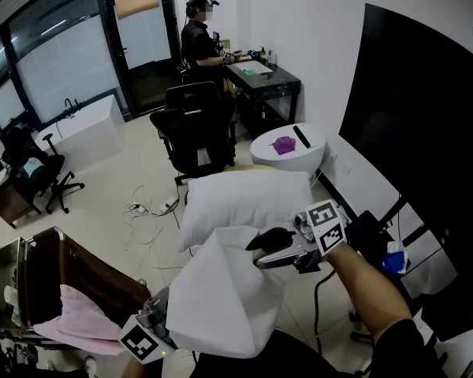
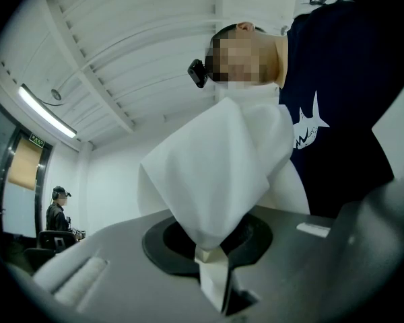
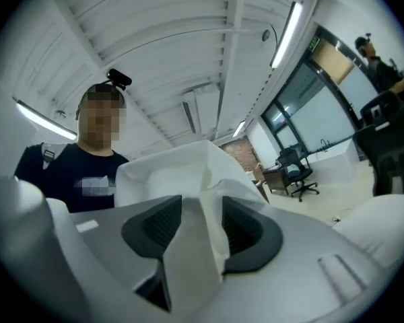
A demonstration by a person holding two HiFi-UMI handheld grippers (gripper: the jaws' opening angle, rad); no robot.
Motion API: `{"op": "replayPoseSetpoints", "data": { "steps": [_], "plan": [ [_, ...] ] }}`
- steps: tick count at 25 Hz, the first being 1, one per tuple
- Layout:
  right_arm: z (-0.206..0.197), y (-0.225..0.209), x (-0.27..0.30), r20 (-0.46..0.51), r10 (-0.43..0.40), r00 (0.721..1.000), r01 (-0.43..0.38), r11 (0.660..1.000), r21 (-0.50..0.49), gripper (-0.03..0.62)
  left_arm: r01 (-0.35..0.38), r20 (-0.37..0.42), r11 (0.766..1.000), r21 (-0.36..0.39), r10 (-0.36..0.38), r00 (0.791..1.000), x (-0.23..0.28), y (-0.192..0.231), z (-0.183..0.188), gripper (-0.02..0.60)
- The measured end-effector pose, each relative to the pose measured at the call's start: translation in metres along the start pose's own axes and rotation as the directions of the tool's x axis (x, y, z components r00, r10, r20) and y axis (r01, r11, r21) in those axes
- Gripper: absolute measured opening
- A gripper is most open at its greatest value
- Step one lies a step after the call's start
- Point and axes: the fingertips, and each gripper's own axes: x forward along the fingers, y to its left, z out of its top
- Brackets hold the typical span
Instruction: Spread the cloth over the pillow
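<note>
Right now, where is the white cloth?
In the head view the white cloth hangs low in the middle, on the near side of the pillow, pinched by the left gripper and lying between the parted jaws of the right gripper.

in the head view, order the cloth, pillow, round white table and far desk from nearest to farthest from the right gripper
1. cloth, between the right gripper's parted jaws
2. pillow, just beyond it
3. round white table, farther back on the right
4. desk, at the far wall

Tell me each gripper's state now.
Left gripper: shut on the cloth.
Right gripper: open, cloth between its jaws, not pinched.
</note>
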Motion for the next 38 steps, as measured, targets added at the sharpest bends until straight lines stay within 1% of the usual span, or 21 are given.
{"op": "replayPoseSetpoints", "data": {
  "steps": [4,8,10,11,14,16,18,20,22,24,26,28,32,34,35,36,38],
  "plan": [
    [-0.014,0.004,0.009,-0.058,0.036,0.998,-0.035,0.999,0.017,0.196,-0.025,-0.029,1.0,0.01,0.025,0.999,-0.001,0.004,-0.008,0.021],
    [-0.025,0.024,0.013,-0.087,0.133,0.987,-0.129,0.99,0.051,0.195,-0.072,-0.048,0.997,-0.003,0.071,0.996,-0.005,0.012,-0.018,0.021],
    [-0.028,0.029,0.016,-0.106,0.146,0.984,-0.142,0.989,0.04,0.188,-0.094,-0.07,0.996,-0.01,0.093,0.993,-0.006,0.016,-0.025,0.021],
    [-0.028,0.03,0.017,-0.109,0.138,0.984,-0.136,0.99,0.029,0.176,-0.104,-0.079,0.994,-0.017,0.102,0.992,-0.006,0.018,-0.028,0.021],
    [-0.024,0.03,0.018,-0.101,0.106,0.989,-0.106,0.994,0.009,0.04,-0.13,-0.115,0.991,-0.022,0.127,0.985,-0.008,0.022,-0.039,0.022],
    [-0.023,0.032,0.021,-0.102,0.102,0.99,-0.103,0.995,0.001,0.024,-0.139,-0.157,0.99,-0.015,0.135,0.978,-0.009,0.023,-0.049,0.022],
    [-0.023,0.031,0.023,-0.124,0.071,0.99,-0.076,0.997,-0.032,0.018,-0.137,-0.208,0.99,-0.016,0.131,0.969,-0.01,0.022,-0.062,0.022],
    [-0.022,0.026,0.024,-0.162,0.003,0.987,-0.017,0.996,-0.087,0.014,-0.124,-0.258,0.992,0.007,0.122,0.958,-0.01,0.022,-0.074,0.023],
    [-0.02,0.02,0.023,-0.214,-0.087,0.973,0.053,0.986,-0.16,0.014,-0.102,-0.286,0.992,0.068,0.117,0.951,-0.009,0.022,-0.081,0.026],
    [-0.015,0.014,0.019,-0.263,-0.186,0.947,0.123,0.963,-0.24,0.012,-0.095,-0.292,0.99,0.106,0.122,0.949,-0.01,0.023,-0.088,0.028],
    [-0.006,0.006,0.011,-0.292,-0.295,0.91,0.198,0.926,-0.32,0.012,-0.116,-0.302,0.989,0.088,0.137,0.943,-0.014,0.024,-0.099,0.028],
    [0.007,0.0,0.002,-0.295,-0.393,0.871,0.264,0.88,-0.394,0.012,-0.141,-0.321,0.988,0.057,0.152,0.935,-0.017,0.022,-0.111,0.029],
    [0.034,-0.005,-0.011,-0.259,-0.534,0.805,0.356,0.783,-0.509,0.012,-0.153,-0.371,0.987,0.043,0.159,0.915,-0.014,0.014,-0.137,0.032],
    [0.045,-0.009,-0.015,-0.234,-0.602,0.764,0.397,0.724,-0.564,0.012,-0.137,-0.413,0.989,0.049,0.145,0.899,-0.01,0.006,-0.154,0.042],
    [0.05,-0.011,-0.018,-0.218,-0.63,0.745,0.415,0.694,-0.588,0.012,-0.121,-0.444,0.991,0.053,0.132,0.886,-0.008,0.002,-0.164,0.053],
    [0.055,-0.012,-0.02,-0.203,-0.652,0.731,0.429,0.67,-0.606,0.012,-0.099,-0.476,0.994,0.053,0.113,0.872,-0.007,-0.003,-0.173,0.067],
    [0.066,-0.011,-0.022,-0.177,-0.676,0.715,0.448,0.638,-0.626,0.012,-0.037,-0.521,0.998,0.054,0.06,0.851,-0.003,-0.016,-0.19,0.088]
  ]
}}
